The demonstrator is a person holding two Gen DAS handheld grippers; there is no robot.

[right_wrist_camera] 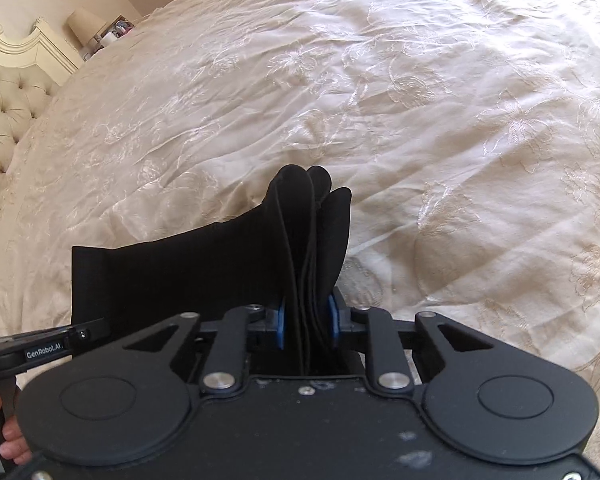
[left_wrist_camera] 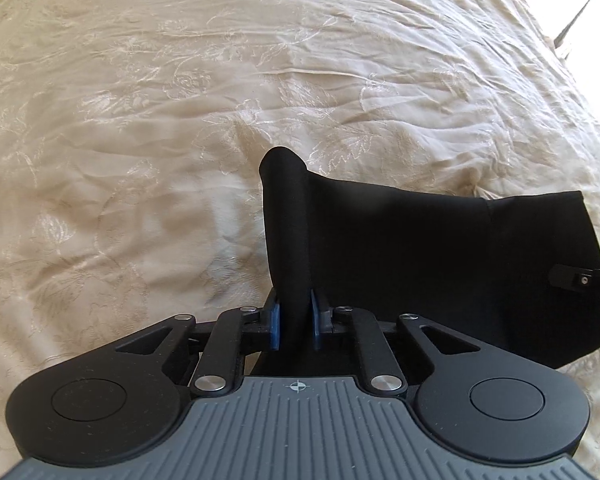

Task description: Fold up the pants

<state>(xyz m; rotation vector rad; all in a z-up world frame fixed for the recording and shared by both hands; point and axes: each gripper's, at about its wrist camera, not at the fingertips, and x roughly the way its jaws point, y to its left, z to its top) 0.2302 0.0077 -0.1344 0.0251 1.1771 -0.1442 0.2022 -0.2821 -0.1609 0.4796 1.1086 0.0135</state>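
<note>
While pinched (both ends), pants (left_wrist_camera: pixel 420 248) bunch between blue fingers (left_wrist_camera: pixel 275 322), above bedspread (left_wrist_camera: pixel 140 120).

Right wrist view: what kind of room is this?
Most likely a bedroom. The work surface is a bed with a cream embroidered bedspread, a tufted headboard stands at its far end, and a small lamp sits beside it.

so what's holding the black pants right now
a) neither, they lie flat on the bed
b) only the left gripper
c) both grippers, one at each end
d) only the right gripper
c: the left gripper pinches a rolled edge of the black pants, and the right gripper clamps several bunched layers, the cloth spanning between them above the bedspread.
</note>
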